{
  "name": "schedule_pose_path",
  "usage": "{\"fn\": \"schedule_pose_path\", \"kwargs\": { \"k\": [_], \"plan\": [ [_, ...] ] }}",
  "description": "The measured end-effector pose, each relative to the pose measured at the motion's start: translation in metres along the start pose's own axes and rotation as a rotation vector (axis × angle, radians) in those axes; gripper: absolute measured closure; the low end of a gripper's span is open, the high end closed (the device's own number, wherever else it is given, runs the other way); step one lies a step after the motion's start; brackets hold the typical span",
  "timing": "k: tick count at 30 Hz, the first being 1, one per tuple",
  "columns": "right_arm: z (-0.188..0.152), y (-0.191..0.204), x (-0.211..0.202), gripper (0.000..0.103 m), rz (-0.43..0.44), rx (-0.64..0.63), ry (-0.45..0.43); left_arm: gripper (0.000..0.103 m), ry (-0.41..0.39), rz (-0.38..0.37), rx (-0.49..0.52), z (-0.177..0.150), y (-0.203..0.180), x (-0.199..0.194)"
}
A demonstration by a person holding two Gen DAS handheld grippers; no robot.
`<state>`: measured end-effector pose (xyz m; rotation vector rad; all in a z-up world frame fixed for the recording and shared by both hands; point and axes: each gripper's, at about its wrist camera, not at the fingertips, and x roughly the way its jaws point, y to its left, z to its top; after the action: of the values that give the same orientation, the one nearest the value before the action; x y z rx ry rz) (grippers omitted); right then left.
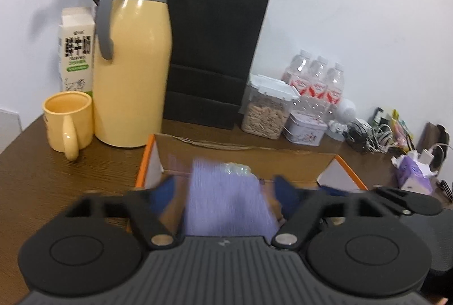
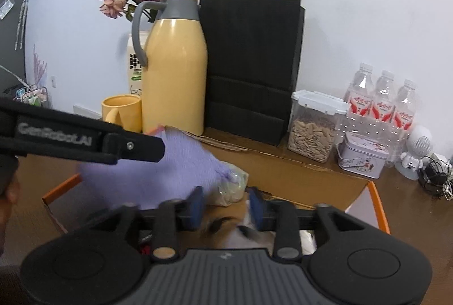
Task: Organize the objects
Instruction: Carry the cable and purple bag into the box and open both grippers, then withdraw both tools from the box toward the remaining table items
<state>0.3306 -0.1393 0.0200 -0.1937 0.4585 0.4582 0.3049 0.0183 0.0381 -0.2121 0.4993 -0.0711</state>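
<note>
A lilac knitted cloth (image 1: 226, 200) hangs blurred between the blue pads of my left gripper (image 1: 225, 191), which stands wide open with a gap on each side of the cloth. Below is an open cardboard box with orange edges (image 1: 249, 148). In the right wrist view the same cloth (image 2: 136, 174) spreads over the box's left part (image 2: 379, 206), under one black finger of the left gripper (image 2: 136, 148). My right gripper (image 2: 226, 206) is open above the box, its pads apart with nothing pressed between them. A crumpled clear plastic bag (image 2: 232, 183) lies in the box beyond it.
Behind the box stand a yellow thermos jug (image 1: 133, 73), a yellow mug (image 1: 68, 121), a milk carton (image 1: 76, 50) and a black paper bag (image 1: 215, 50). To the right are a seed container (image 1: 266, 109), a small tin (image 1: 304, 131), water bottles (image 1: 317, 78) and tangled cables (image 1: 368, 132).
</note>
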Motion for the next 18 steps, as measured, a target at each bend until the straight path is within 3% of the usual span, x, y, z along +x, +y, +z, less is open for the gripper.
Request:
{"fn": "schedule_pose_path", "kwargs": {
  "k": [1,2,3,7,18],
  "plan": [
    [0.000,-0.001,-0.001,0.028,-0.009,0.004,-0.004,0.008,-0.004,0.002,0.000,0.000,0.000,-0.001],
    [-0.001,-0.001,-0.004,0.018,-0.026,0.008,-0.011,0.000,-0.007,0.007,0.001,0.001,-0.001,-0.002],
    [-0.001,-0.001,-0.005,0.010,-0.036,0.007,-0.015,0.000,-0.017,0.013,0.002,0.000,-0.001,-0.003],
    [-0.001,-0.003,-0.008,0.000,-0.047,0.016,-0.012,0.000,-0.009,0.027,0.006,0.000,-0.002,-0.001],
    [0.001,-0.002,-0.012,0.000,-0.056,0.012,-0.008,0.000,-0.024,0.043,0.006,0.002,-0.005,-0.013]
  ]
}}
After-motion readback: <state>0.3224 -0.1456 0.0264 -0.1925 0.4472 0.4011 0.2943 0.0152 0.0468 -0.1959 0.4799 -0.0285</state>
